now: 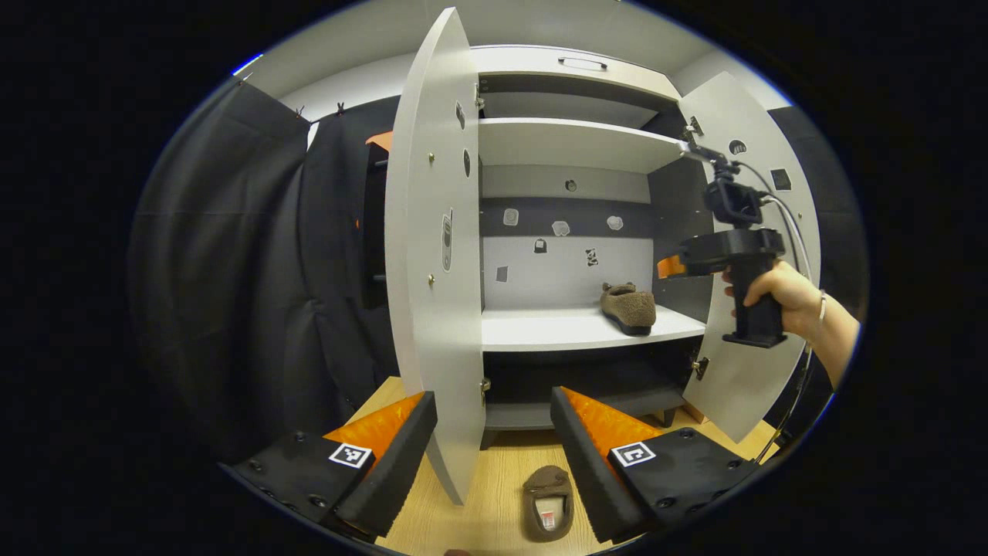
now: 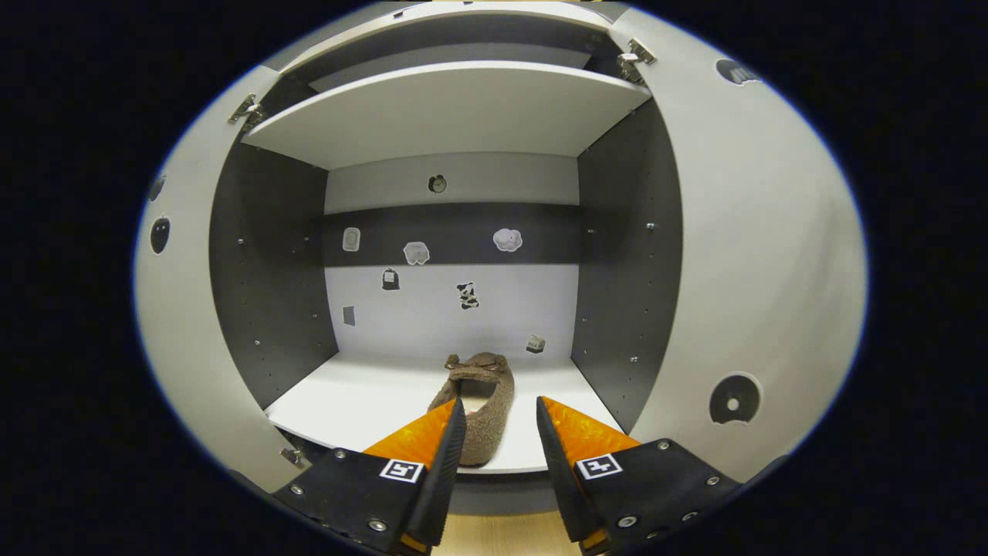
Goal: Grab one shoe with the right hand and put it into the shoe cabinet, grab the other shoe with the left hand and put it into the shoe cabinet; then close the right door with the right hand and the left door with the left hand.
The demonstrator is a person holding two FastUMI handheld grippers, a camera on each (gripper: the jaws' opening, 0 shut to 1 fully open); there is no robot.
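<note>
One brown fuzzy shoe [image 1: 629, 307] [image 2: 482, 409] lies on the white middle shelf [image 1: 540, 328] [image 2: 363, 401] of the shoe cabinet, toward its right side, heel end facing out. The other brown shoe [image 1: 548, 502] lies on the wooden floor in front of the cabinet. My right gripper [image 2: 501, 401] [image 1: 668, 267] hovers open at the cabinet's front, just above and short of the shelved shoe, holding nothing. My left gripper [image 1: 492, 395] is open and empty, above the floor shoe, with the edge of the left door [image 1: 432, 255] between its fingers in this view.
Both cabinet doors stand wide open; the right door [image 1: 752, 371] [image 2: 764, 255] is behind the hand [image 1: 779, 289] holding the right gripper. An upper shelf [image 1: 571, 143] [image 2: 455, 108] is bare. Black cloth [image 1: 255, 270] hangs left of the cabinet.
</note>
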